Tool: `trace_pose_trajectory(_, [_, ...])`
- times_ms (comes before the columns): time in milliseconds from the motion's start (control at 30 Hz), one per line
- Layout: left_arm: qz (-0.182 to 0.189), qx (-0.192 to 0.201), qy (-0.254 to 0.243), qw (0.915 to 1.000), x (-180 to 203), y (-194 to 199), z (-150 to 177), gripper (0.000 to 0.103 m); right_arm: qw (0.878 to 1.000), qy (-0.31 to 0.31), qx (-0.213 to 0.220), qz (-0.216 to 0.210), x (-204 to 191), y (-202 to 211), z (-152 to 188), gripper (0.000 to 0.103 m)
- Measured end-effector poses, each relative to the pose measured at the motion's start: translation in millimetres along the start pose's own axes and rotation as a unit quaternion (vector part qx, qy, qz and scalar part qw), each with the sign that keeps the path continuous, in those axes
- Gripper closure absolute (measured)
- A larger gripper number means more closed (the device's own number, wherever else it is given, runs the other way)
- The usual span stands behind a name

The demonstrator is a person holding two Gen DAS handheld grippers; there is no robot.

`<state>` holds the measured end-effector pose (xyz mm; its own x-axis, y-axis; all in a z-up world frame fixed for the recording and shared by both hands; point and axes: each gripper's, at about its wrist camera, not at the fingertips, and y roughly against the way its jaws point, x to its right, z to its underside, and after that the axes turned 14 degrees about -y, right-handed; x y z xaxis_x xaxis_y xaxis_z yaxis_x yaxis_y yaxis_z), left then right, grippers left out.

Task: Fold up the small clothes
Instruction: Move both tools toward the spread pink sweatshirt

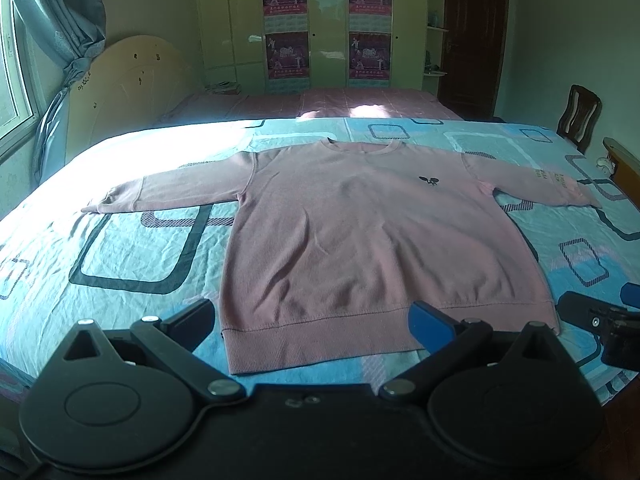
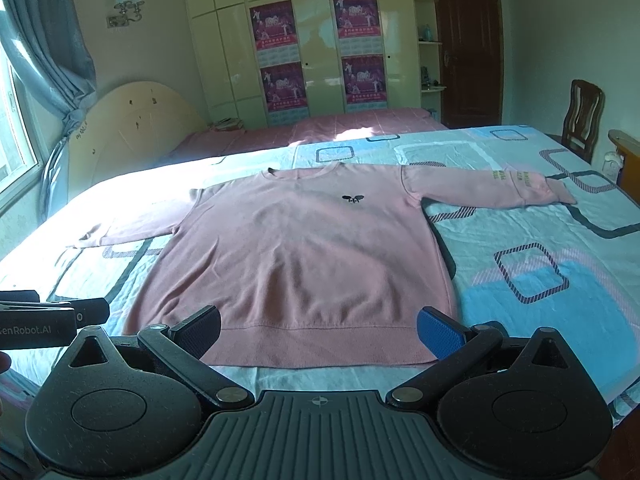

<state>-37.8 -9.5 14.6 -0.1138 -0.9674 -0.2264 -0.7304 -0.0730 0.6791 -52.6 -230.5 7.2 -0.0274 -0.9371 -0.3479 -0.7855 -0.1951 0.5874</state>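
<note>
A pink long-sleeved sweatshirt lies flat and face up on the bed, sleeves spread out to both sides, hem nearest me; it also shows in the right wrist view. My left gripper is open and empty, its fingers just above the hem, wide apart. My right gripper is open and empty, also straddling the hem. The right gripper also shows at the right edge of the left wrist view. The left gripper also shows at the left edge of the right wrist view.
The sweatshirt rests on a blue patterned bedsheet. A second bed with a pink cover lies behind. A wooden chair stands at the far right. A wardrobe with posters and a window with curtains border the room.
</note>
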Motion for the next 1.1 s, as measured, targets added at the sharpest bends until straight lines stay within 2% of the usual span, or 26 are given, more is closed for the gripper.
trace_pose_trajectory(233, [-0.001, -0.005, 0.002, 1.0, -1, -11, -4, 0.0, 0.999, 0.024, 0.012, 0.026, 7, -6, -4, 0.0])
trace_pose_trajectory(600, [-0.004, -0.012, -0.005, 0.9999, 4, -35, -19, 0.0, 0.999, 0.0, -0.031, 0.042, 18, -24, -16, 0.0])
trace_pose_trajectory(900, [0.007, -0.017, -0.008, 0.9998, 8, -67, -41, 0.0, 0.999, -0.001, 0.003, 0.052, 33, -48, -38, 0.0])
trace_pose_trajectory(1100, [0.012, -0.022, -0.009, 0.9997, 11, -97, -59, 0.0, 0.998, -0.002, 0.006, 0.058, 43, -74, -57, 0.0])
